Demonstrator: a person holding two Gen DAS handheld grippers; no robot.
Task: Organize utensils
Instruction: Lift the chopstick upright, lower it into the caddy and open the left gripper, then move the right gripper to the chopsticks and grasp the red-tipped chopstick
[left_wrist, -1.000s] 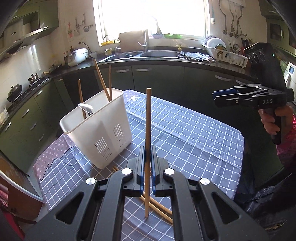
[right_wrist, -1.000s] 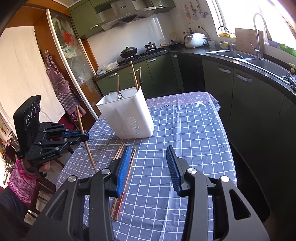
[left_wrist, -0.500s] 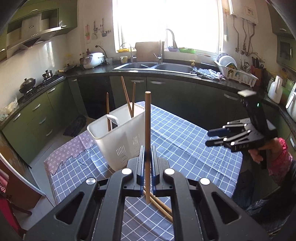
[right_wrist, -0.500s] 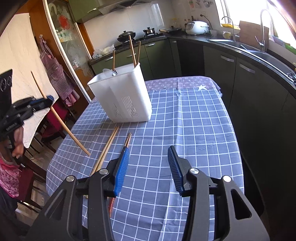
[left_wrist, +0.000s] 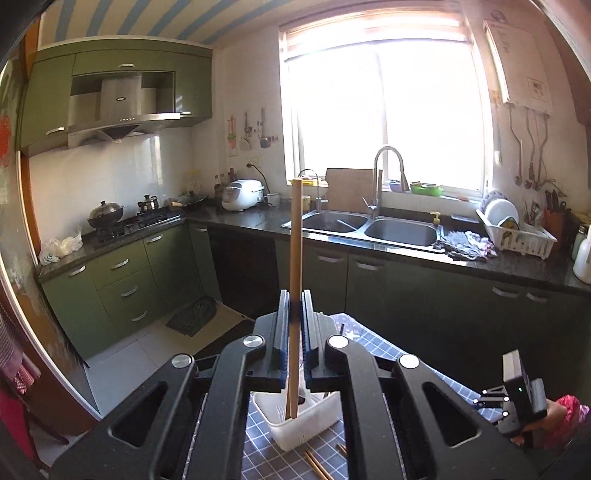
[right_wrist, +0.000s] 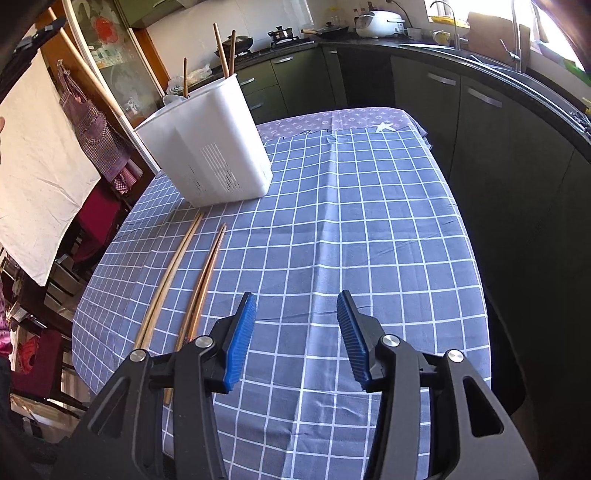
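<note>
Your left claw (left_wrist: 291, 328) pinches one stiff, light chopstick (left_wrist: 295, 258) upright above the holder (left_wrist: 314, 424); your empty right claw (right_wrist: 295, 332), opening, should grip the thin, slippery chopsticks (right_wrist: 199, 288) to its left mid-length.

Room: kitchen | Cabinets (left_wrist: 122, 280): green | Counter (left_wrist: 517, 266): dark | Sink (left_wrist: 365, 227): double, steel | Window (left_wrist: 384, 110): sunlit | Range hood (left_wrist: 122, 110): steel | Table (right_wrist: 369, 221): blue checked cloth | Walls: white tile
</note>
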